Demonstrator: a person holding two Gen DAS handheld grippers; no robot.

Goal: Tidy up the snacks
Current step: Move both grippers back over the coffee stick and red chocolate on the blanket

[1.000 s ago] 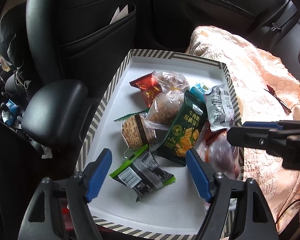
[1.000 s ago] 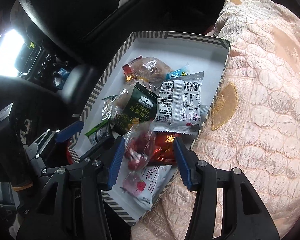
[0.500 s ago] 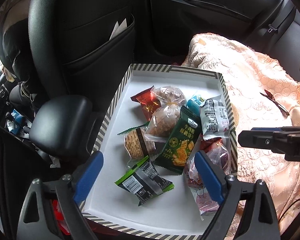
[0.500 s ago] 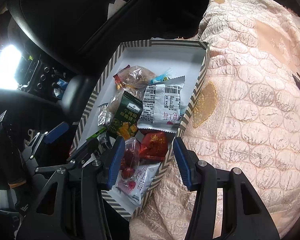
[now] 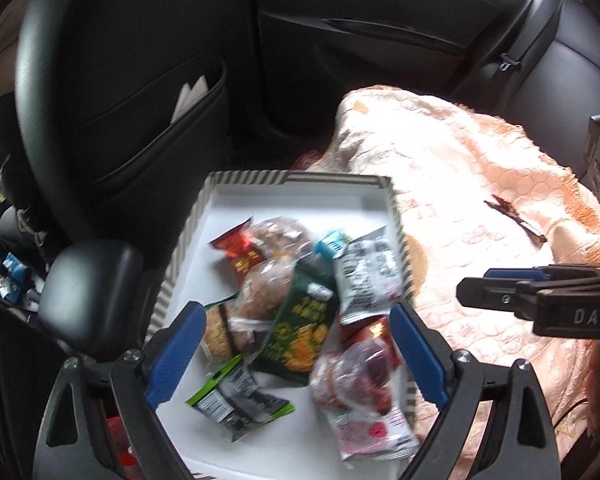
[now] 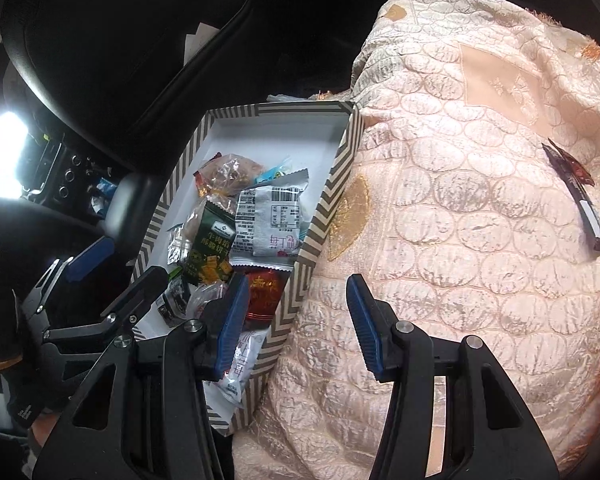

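Honestly both grippers are hovering empty, left gripper (image 5: 296, 354) gaping wide, right gripper (image 6: 296, 320) half-open, probably lining up for the dark bar (image 6: 576, 196) at 2 o'clock, off the tray (image 6: 324, 200).

Between my left gripper's blue finger pads (image 5: 172, 356) I see a white-floored cardboard tray with grey-and-cream chevron-striped walls (image 5: 188, 236). Inside it lie a dark green biscuit packet with yellow crackers printed on it (image 5: 300, 328), a red foil packet with gold lettering (image 5: 238, 250), a white sachet with black print (image 5: 370, 274) and a black wrapper edged in bright green (image 5: 236, 400). Beyond my right gripper's blue pads (image 6: 360, 320) spreads a pale peach quilted cloth with a scale pattern (image 6: 480, 220), bearing a dark brown wrapper with a white end (image 6: 580, 196).
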